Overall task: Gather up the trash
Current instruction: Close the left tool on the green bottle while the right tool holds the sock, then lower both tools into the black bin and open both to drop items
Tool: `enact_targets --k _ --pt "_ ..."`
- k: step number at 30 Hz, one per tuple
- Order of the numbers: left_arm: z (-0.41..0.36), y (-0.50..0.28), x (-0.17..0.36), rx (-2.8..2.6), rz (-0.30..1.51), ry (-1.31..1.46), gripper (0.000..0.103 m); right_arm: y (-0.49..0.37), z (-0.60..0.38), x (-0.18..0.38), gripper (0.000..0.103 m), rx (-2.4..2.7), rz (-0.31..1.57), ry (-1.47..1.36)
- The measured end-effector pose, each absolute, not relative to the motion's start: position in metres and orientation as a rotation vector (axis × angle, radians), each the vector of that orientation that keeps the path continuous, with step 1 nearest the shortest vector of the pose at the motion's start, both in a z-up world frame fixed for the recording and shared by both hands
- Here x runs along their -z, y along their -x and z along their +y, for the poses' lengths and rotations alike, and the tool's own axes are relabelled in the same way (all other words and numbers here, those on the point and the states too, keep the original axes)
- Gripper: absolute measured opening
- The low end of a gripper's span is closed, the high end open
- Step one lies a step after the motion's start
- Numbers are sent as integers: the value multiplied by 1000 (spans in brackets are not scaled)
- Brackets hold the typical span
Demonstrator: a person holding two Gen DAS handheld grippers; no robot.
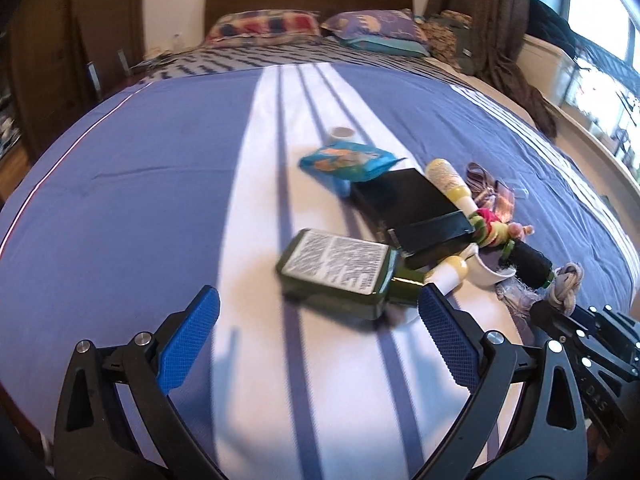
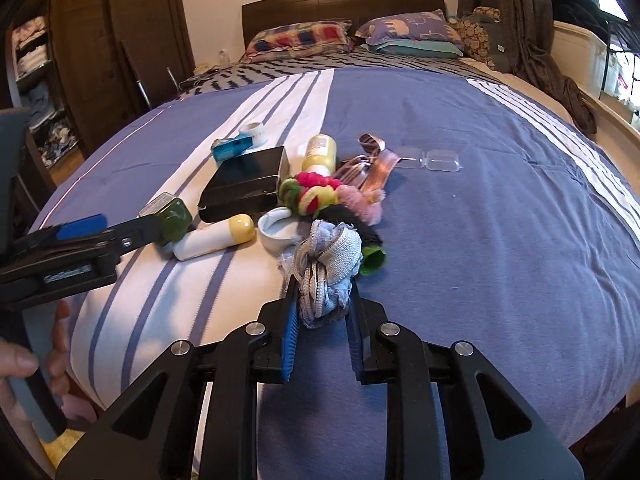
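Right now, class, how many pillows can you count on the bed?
2: a checked pillow at the headboard's left and a purple pillow at its right. Others may be hidden behind the clutter there.

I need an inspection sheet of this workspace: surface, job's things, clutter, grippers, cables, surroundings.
Surface: bed with blue cover and white stripes.
Job's things: rag bundle at the near edge of the pile; green bottle lying on its side; blue wrapper farther back; clear plastic shell lying apart on the right.
Clutter: black box, white tube, yellow bottle, white cup, pompom string, ribbon, all close together.
Grippers: left gripper open, just short of the green bottle; right gripper shut on the rag bundle.
Cables: nothing seen.
Surroundings: pillows, headboard, wardrobe, window.
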State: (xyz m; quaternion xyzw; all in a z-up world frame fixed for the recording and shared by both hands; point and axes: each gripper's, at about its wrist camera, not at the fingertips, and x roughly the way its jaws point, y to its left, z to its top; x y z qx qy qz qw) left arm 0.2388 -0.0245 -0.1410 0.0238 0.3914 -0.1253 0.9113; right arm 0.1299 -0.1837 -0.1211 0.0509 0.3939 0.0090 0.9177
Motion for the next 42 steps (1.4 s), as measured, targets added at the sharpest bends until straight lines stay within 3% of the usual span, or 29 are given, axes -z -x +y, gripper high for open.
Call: enact_targets --k 15,20,24,42 --pt "-39 -280 165 344 866 -44 94 -139 -192 125 22 -25 805 -143" --pt "-42 -288 169 345 883 -72 82 -139 -193 126 22 -22 805 -148" --pt "-43 -280 165 326 866 -95 81 -137 -193 123 22 -16 802 -148" --pt "-14 -103 103 295 751 -38 81 -20 -192 73 22 -45 736 -127"
